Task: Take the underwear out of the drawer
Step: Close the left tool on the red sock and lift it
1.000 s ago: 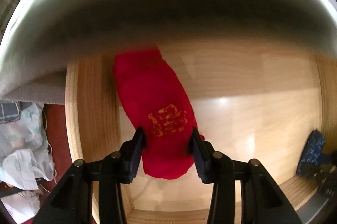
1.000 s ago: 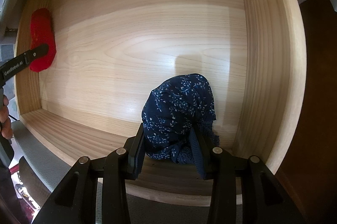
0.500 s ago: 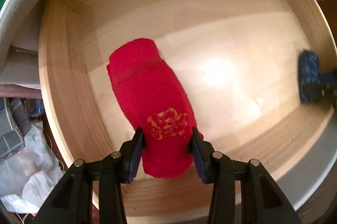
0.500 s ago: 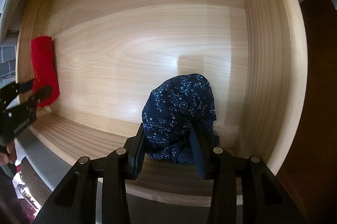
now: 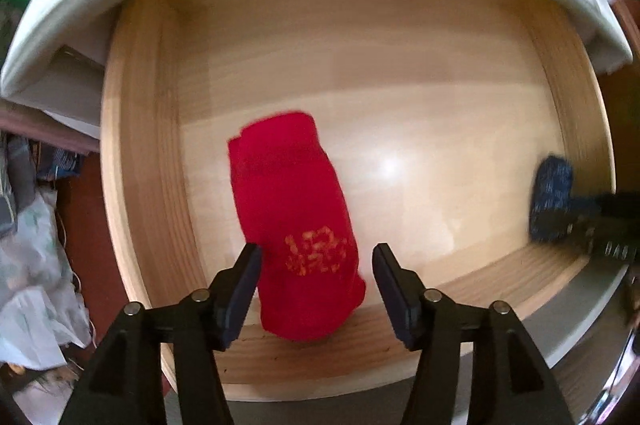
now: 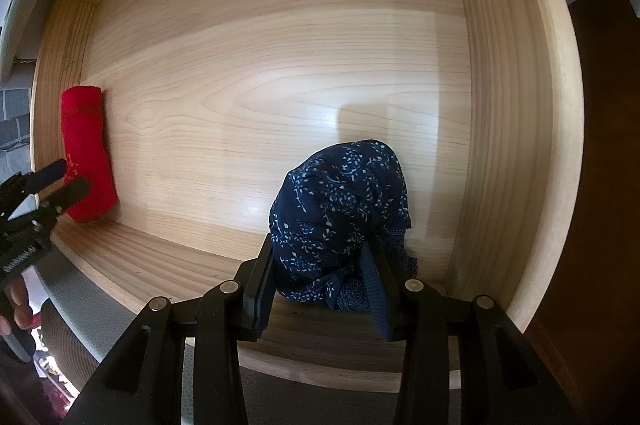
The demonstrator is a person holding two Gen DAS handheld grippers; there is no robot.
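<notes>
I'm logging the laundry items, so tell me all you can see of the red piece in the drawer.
The red underwear is a rolled, soft knit bundle with a yellow-orange print near one end. It lies on the wooden drawer floor by the left wall, its near end at the front wall. The left tongs straddle it, just opened, pads clear.

Left wrist view blurred; navy garment smeared at three o'clock, yellow print on red underwear unreadable (too soft)

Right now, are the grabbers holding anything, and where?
The right hand-held gripper pinches the blue underwear at its near end. The left hand-held gripper, just opened, holds nothing; the red underwear lies between its fingers.
</notes>
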